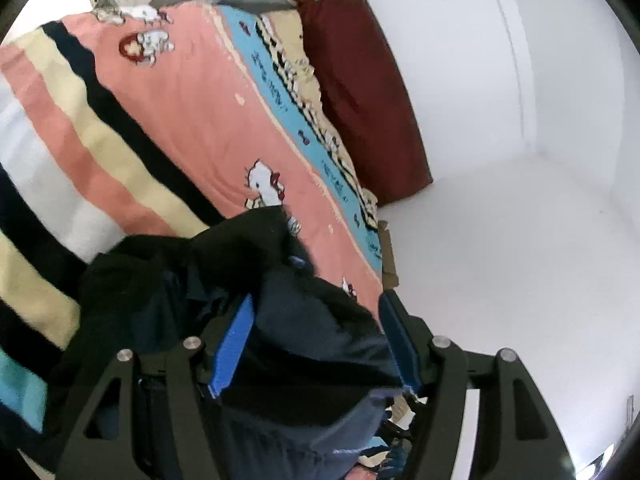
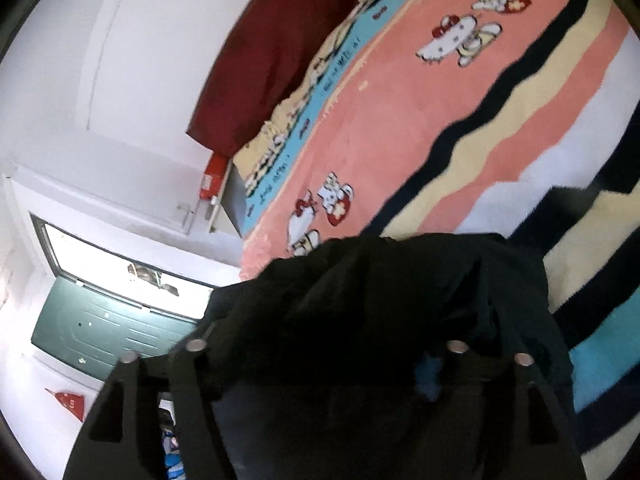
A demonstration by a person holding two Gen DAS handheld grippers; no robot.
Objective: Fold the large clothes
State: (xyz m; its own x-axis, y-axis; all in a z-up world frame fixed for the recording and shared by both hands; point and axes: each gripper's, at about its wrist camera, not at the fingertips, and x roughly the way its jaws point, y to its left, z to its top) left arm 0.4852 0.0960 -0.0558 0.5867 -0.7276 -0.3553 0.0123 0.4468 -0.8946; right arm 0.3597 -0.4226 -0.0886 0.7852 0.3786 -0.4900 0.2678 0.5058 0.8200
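Left wrist view showed the left gripper (image 1: 316, 344) at the bottom centre of the frame, its blue-padded fingers (image 1: 234, 344) standing well apart. A dark navy, crumpled cloth garment (image 1: 304, 320) lay bunched between them and spread to the lower left; the left pad stood clear of the cloth, while the cloth's edge ran up against the right pad without being pinched. The garment rested on a pink cartoon-cat bedspread (image 1: 192, 112) with a striped blanket (image 1: 48, 152) at the left and a dark red pillow (image 1: 360, 92) at the upper right.

Right wrist view had the same garment (image 2: 380, 320) heaped over the right gripper (image 2: 320, 360) at the bottom centre, hiding the fingertips, so its opening and hold could not be told.
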